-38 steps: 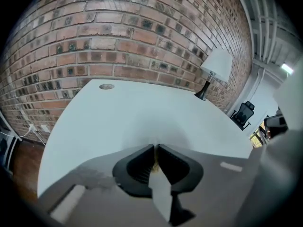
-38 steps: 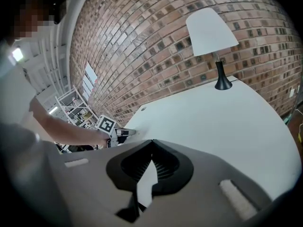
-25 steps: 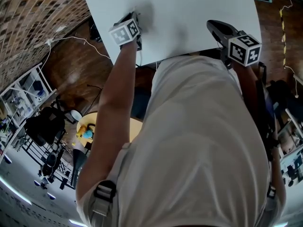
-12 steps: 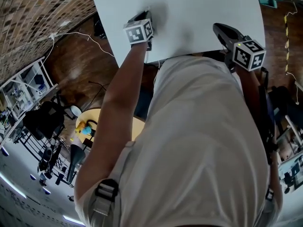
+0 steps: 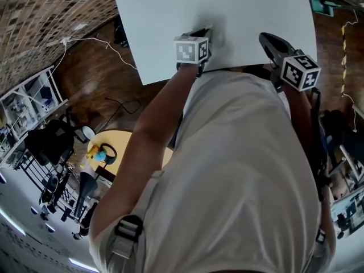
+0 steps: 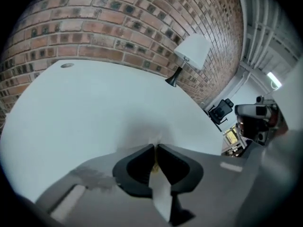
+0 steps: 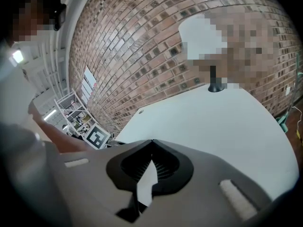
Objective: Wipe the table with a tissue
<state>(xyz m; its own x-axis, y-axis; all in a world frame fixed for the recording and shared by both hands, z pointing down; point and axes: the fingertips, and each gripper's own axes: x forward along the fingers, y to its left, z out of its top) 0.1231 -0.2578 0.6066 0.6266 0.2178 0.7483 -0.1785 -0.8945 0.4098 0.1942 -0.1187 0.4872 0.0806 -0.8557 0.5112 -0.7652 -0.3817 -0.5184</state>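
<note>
The white table [image 5: 227,10] fills the top of the head view. My left gripper [image 5: 207,32] is pressed down on it near the front edge. In the left gripper view its jaws [image 6: 155,147] are shut on a small scrap of white tissue [image 6: 154,140] that pokes out past the tips onto the table [image 6: 94,108]. The tissue is hidden under the gripper in the head view. My right gripper [image 5: 263,37] hovers at the table's front right. Its jaws [image 7: 151,142] are shut with nothing between them.
A white-shaded lamp [image 6: 191,51] stands at the table's far side by the brick wall [image 6: 118,27]. A small round hole [image 6: 66,65] sits near a far corner. Below the table are the wooden floor [image 5: 91,78], cables, a yellow round stand [image 5: 116,149] and shelves [image 5: 28,104].
My left gripper has slid right along the table's front edge, from near the left corner towards the right gripper, with the tissue still in it. The right gripper has stayed put.
</note>
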